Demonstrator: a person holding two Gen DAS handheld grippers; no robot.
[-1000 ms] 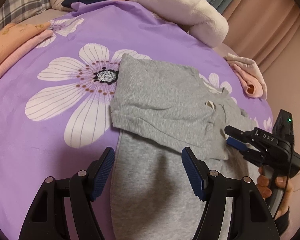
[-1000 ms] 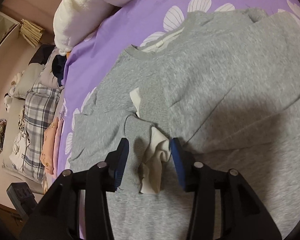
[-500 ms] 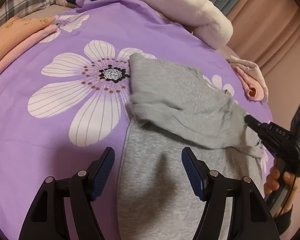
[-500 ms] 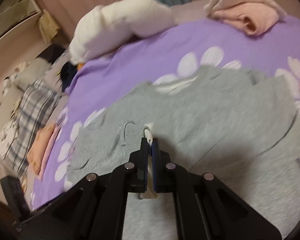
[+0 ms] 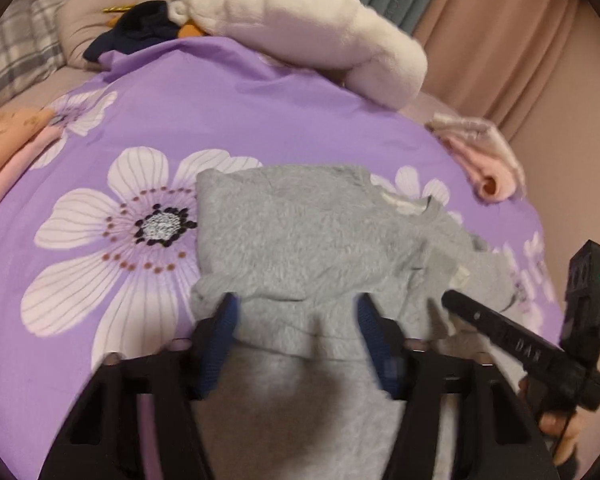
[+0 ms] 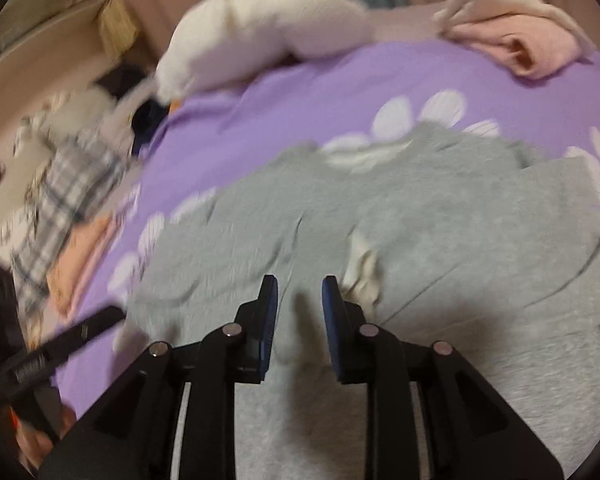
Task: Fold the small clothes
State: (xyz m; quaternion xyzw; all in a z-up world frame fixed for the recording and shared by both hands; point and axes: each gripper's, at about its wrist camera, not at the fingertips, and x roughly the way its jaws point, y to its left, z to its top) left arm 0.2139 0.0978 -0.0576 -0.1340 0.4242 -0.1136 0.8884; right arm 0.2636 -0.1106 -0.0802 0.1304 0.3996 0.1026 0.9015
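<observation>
My left gripper point(image 5: 296, 322) is closing around the folded grey top point(image 5: 300, 240), not yet pinching; my right gripper point(image 6: 298, 300) is opening, empty, over it.

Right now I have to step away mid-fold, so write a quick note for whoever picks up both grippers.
Left gripper: jaws have just been closing, straddling the folded edge of the grey top; not yet pinching.
Right gripper: has just opened, nothing between its jaws; the white cuff lies beside it.
Top lies on the purple floral sheet.
Done: one sleeve folded across the body.
Left: fold the rest, then set it aside.
</observation>
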